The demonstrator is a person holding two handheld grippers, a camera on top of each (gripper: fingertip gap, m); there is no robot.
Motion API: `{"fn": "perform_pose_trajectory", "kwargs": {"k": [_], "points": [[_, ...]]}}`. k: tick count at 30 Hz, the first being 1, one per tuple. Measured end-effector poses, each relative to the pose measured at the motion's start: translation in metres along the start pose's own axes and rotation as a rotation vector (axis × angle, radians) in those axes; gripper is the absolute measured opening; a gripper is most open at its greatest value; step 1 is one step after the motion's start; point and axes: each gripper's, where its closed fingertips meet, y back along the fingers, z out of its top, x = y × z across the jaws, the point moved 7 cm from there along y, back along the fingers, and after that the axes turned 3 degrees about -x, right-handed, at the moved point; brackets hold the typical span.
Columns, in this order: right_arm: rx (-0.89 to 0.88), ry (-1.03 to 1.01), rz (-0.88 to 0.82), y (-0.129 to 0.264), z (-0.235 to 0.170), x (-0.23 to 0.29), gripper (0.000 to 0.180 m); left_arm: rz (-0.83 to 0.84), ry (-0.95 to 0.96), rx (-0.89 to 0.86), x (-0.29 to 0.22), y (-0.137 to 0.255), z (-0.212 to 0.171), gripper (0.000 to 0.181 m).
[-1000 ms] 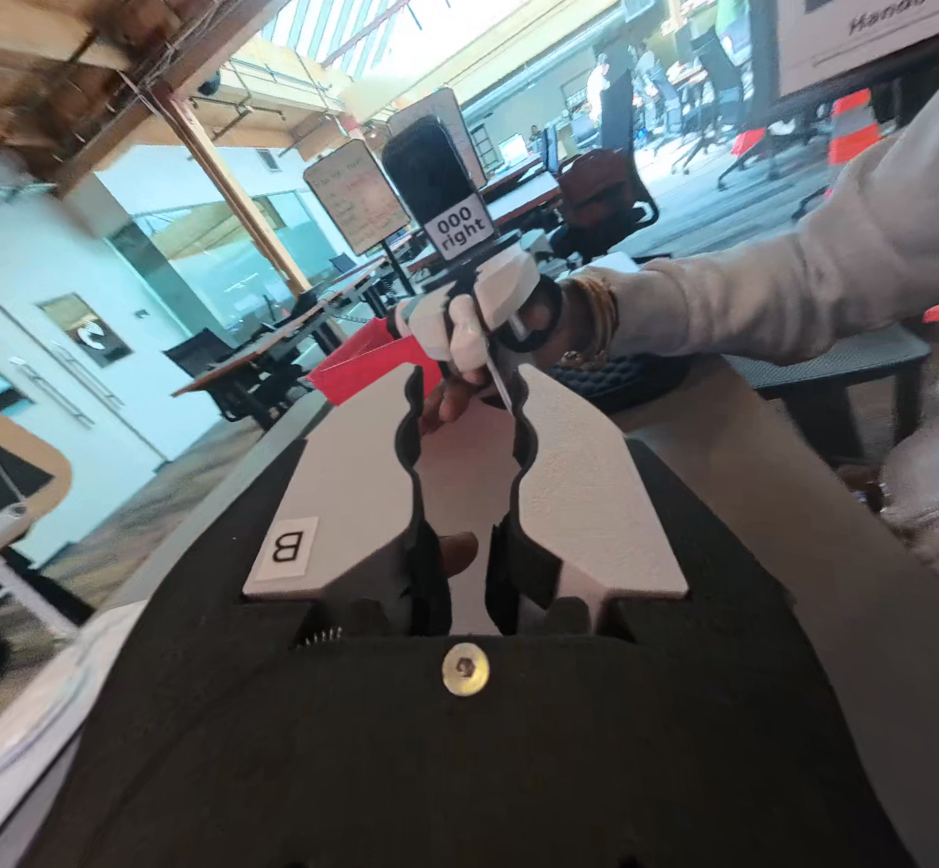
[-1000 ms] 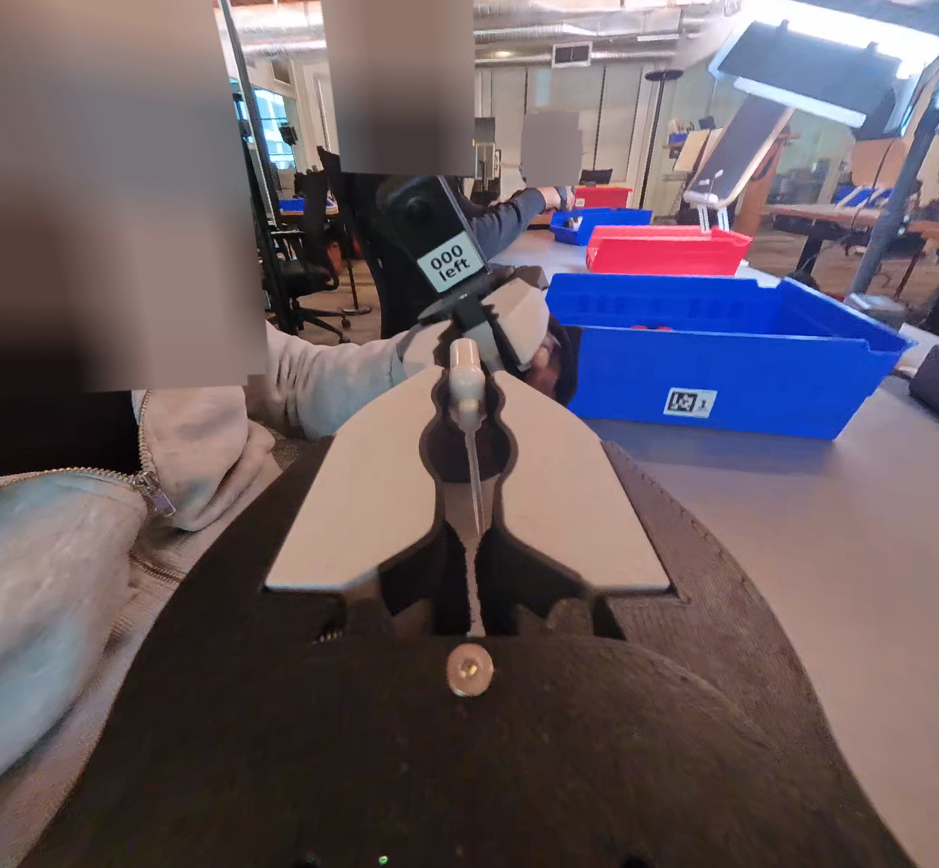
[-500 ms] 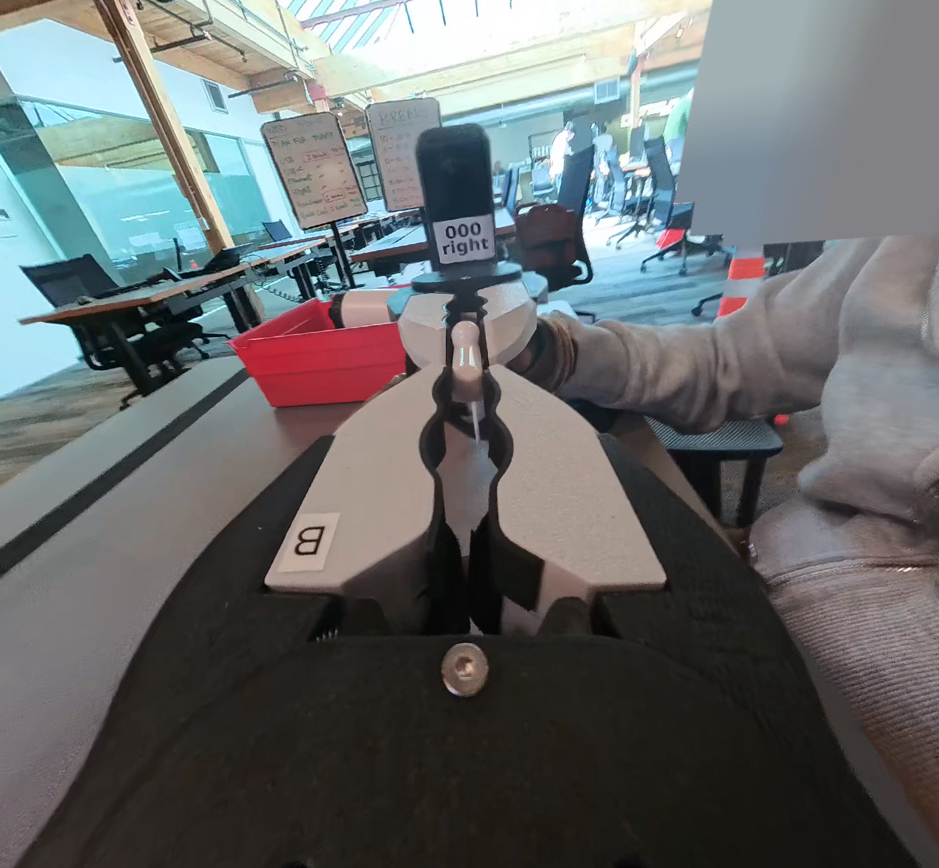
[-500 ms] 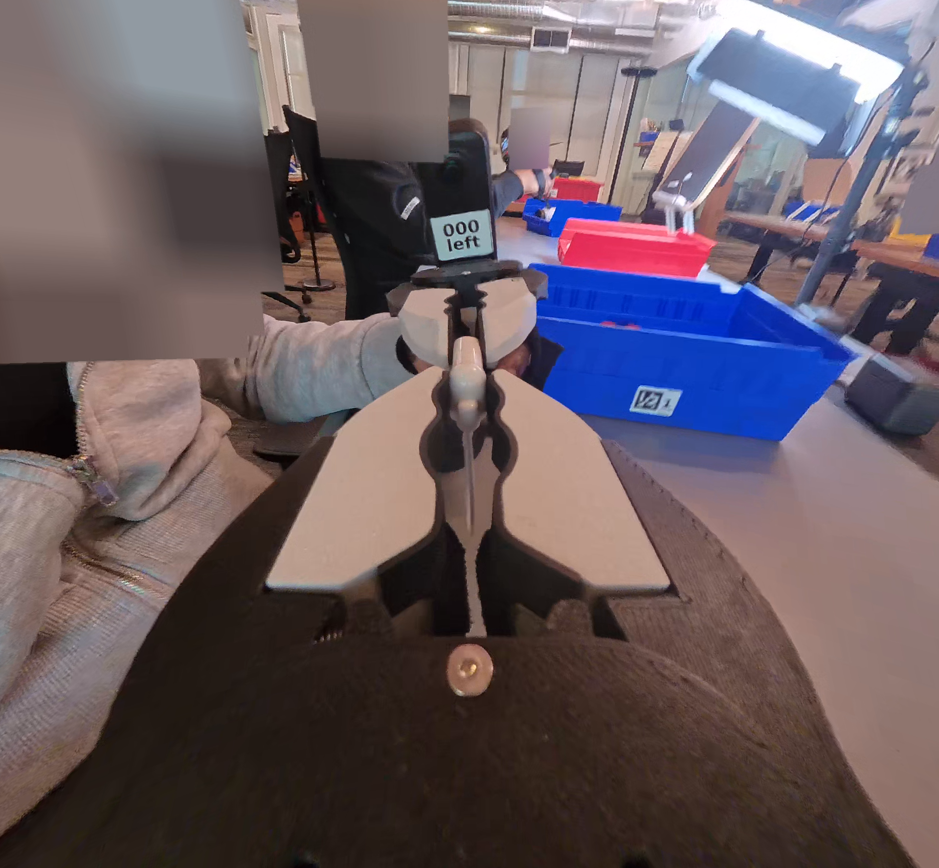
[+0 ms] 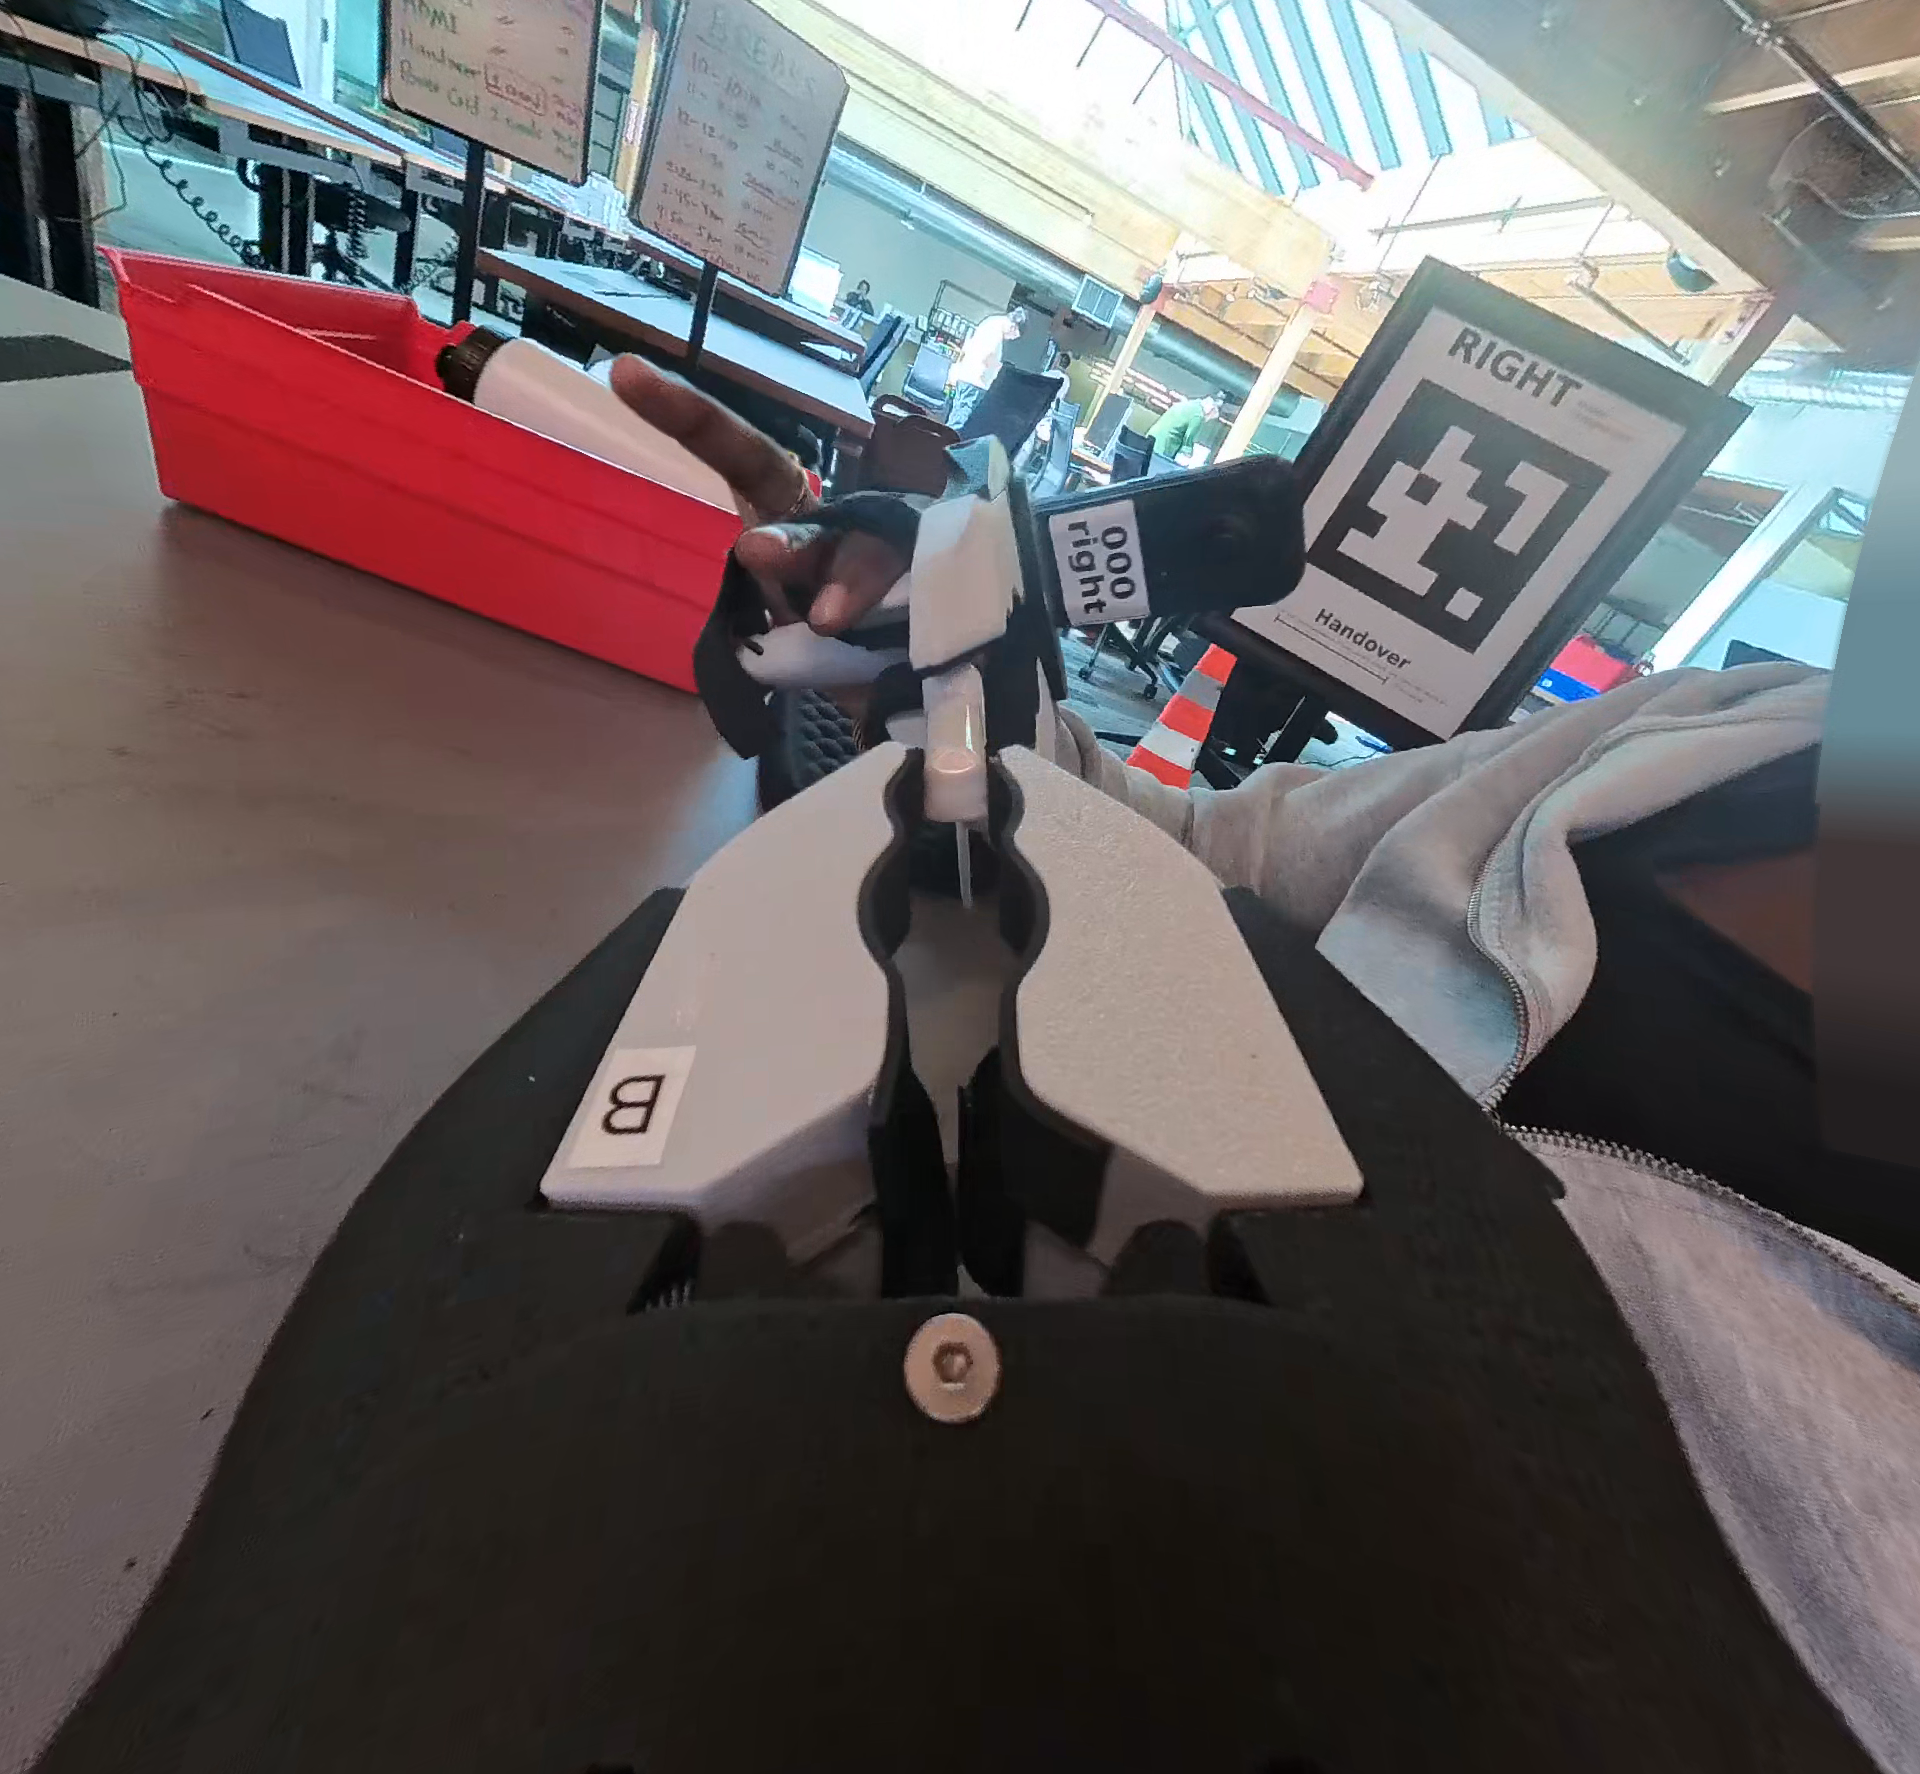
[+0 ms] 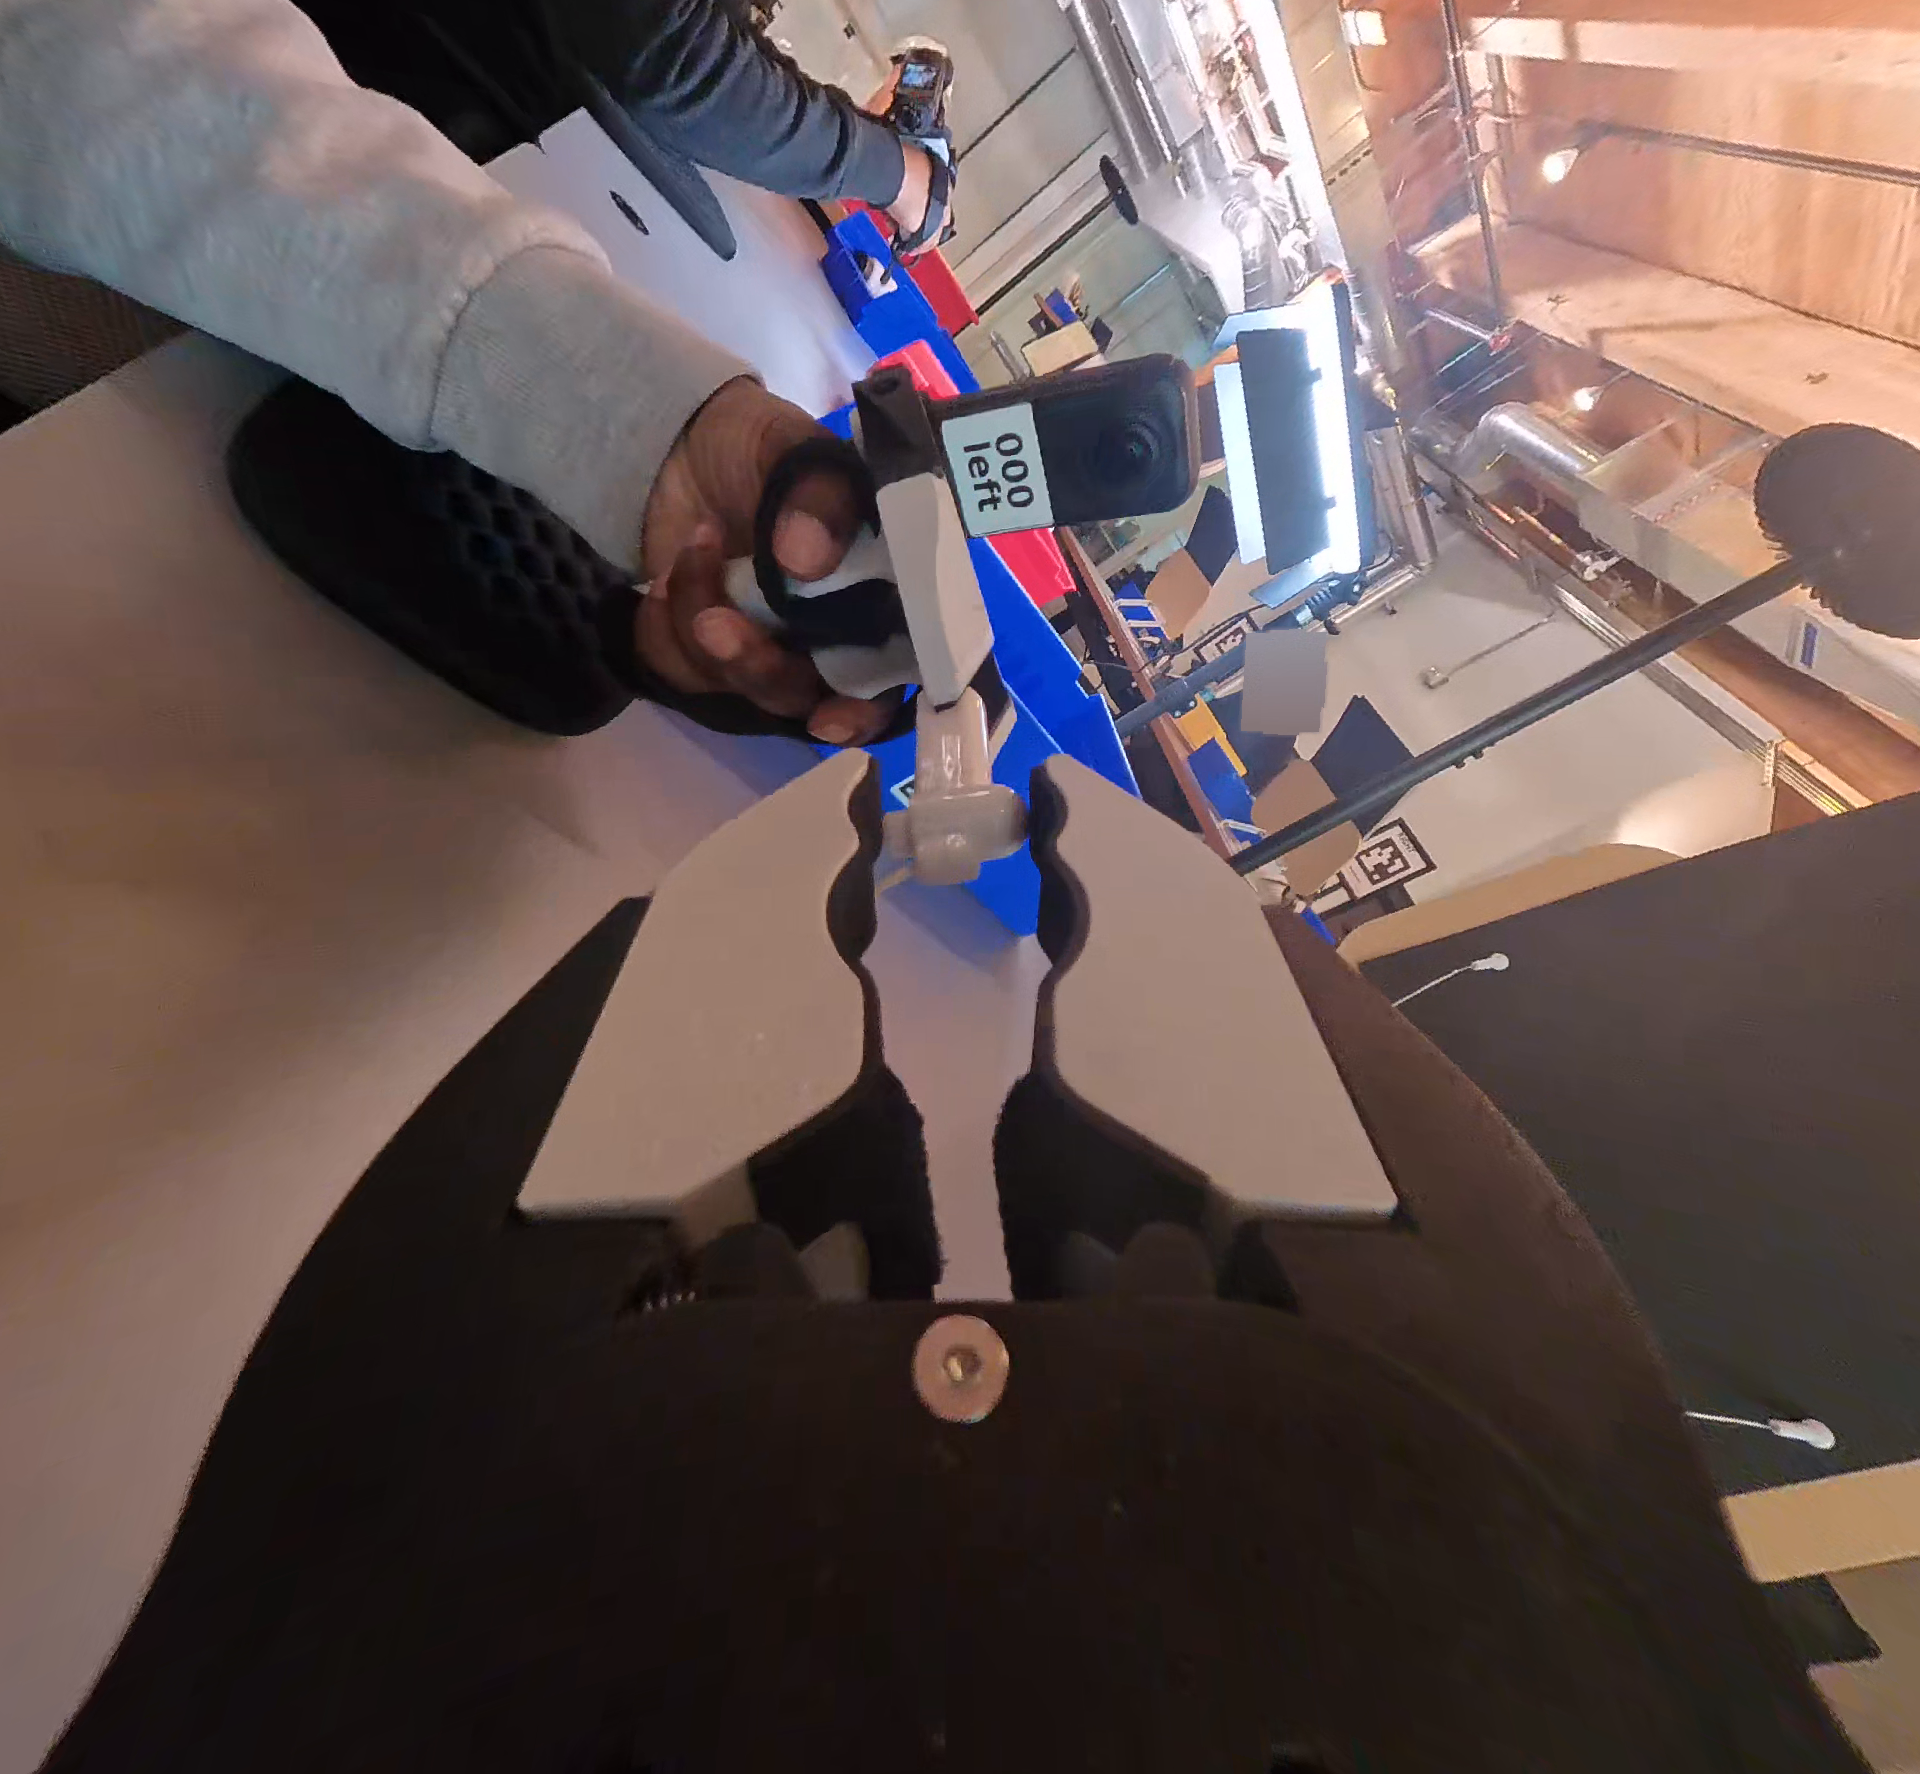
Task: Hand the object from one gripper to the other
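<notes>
A small white plastic piece (image 5: 951,768) with a thin pin sits between the two grippers, above the table (image 5: 312,841). My left gripper (image 5: 951,779) is shut on one end of it, with the pin pointing back between the fingers. My right gripper (image 5: 956,612) faces it from beyond, turned on its side, with the holding hand's fingers spread. In the right wrist view the piece (image 6: 951,820) lies with its flanged end between my right gripper's (image 6: 951,799) parted fingertips. The left gripper (image 6: 940,675) grips its far end, edge-on.
A red bin (image 5: 416,498) holding a white bottle (image 5: 540,394) stands on the table at the left. A framed marker board (image 5: 1455,498) and an orange cone (image 5: 1184,727) are behind. A blue bin (image 6: 1049,716) is behind the left gripper. Grey sleeves (image 6: 312,166) flank the grippers.
My right gripper's fingers have spread apart from the piece. My left gripper, open a second ago, stays closed on it. Both grippers have rolled, the right one onto its side.
</notes>
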Motion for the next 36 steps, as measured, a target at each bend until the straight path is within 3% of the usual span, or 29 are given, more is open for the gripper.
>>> {"fn": "perform_pose_trajectory", "kwargs": {"k": [1,6,8,11,14,16,20,25,27,32,36], "points": [[0.012,0.001,0.003,0.0,0.0,0.0,0.027,0.001,0.005,0.002,0.001,0.0,0.0,0.011],[0.036,-0.036,0.01,0.001,0.001,-0.001,0.027,-0.002,-0.038,-0.008,-0.002,-0.001,0.0,0.012],[0.04,-0.062,0.003,0.002,0.001,-0.003,0.027,-0.009,-0.115,-0.011,-0.005,-0.002,0.001,0.024],[0.016,-0.163,0.005,0.004,0.0,-0.008,0.027,0.106,-0.441,0.012,-0.011,-0.004,0.004,0.051],[-0.026,-0.387,0.061,0.005,-0.002,-0.012,0.027,0.266,-0.92,0.046,-0.019,-0.006,0.002,0.052],[-0.063,-0.488,0.091,0.005,-0.003,-0.013,0.027,0.286,-1.008,0.092,-0.02,-0.009,-0.002,0.044],[-0.059,-0.553,0.135,0.004,-0.004,-0.01,0.027,0.253,-0.979,0.083,-0.021,-0.01,-0.003,0.015],[-0.075,-0.567,0.139,0.003,-0.003,-0.01,0.027,0.218,-0.855,0.1,-0.02,-0.009,-0.002,0.014],[-0.128,-0.529,0.098,0.004,0.001,-0.012,0.027,0.193,-0.724,0.073,-0.017,-0.007,0.001,0.013],[-0.307,-0.392,-0.085,0.026,0.012,-0.032,0.048,0.103,-0.279,-0.023,-0.005,0.006,0.01,0.013],[-0.171,-0.155,-0.097,0.033,0.004,-0.03,0.054,0.011,-0.086,-0.058,-0.004,0.01,0.011,0.013]]}}
